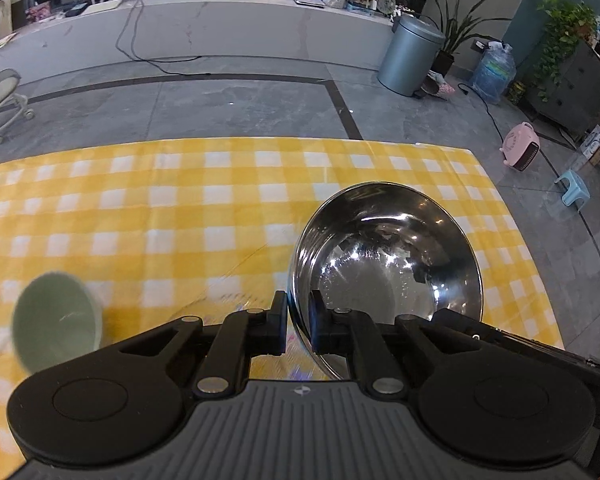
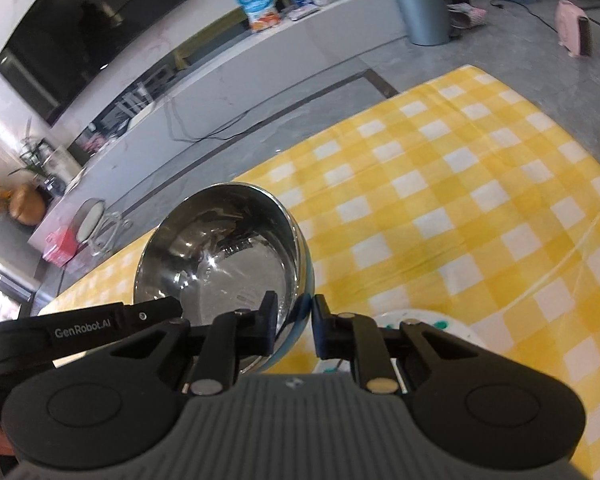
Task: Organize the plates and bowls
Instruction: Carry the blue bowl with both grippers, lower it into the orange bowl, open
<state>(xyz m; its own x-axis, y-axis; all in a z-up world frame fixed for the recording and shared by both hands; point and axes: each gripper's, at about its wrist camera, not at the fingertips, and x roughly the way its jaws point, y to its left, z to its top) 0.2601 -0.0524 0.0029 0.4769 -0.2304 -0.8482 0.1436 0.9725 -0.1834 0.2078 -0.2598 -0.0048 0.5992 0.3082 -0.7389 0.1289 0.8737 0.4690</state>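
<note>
Both hand-held grippers, left (image 1: pixel 298 322) and right (image 2: pixel 294 322), are pinching the steel bowl (image 1: pixel 388 256) rim, one at each side, above the surface (image 1: pixel 180 208). At 8 o'clock a green bowl (image 1: pixel 56 322) is looking blurred; the right one is hiding most of a plate (image 2: pixel 440 330).

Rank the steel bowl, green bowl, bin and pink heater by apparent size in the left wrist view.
1. Steel bowl, largest, though nearest the camera.
2. Green bowl.
3. Bin, farther off, so its true size is unsure.
4. Pink heater, smallest, also distant.
</note>
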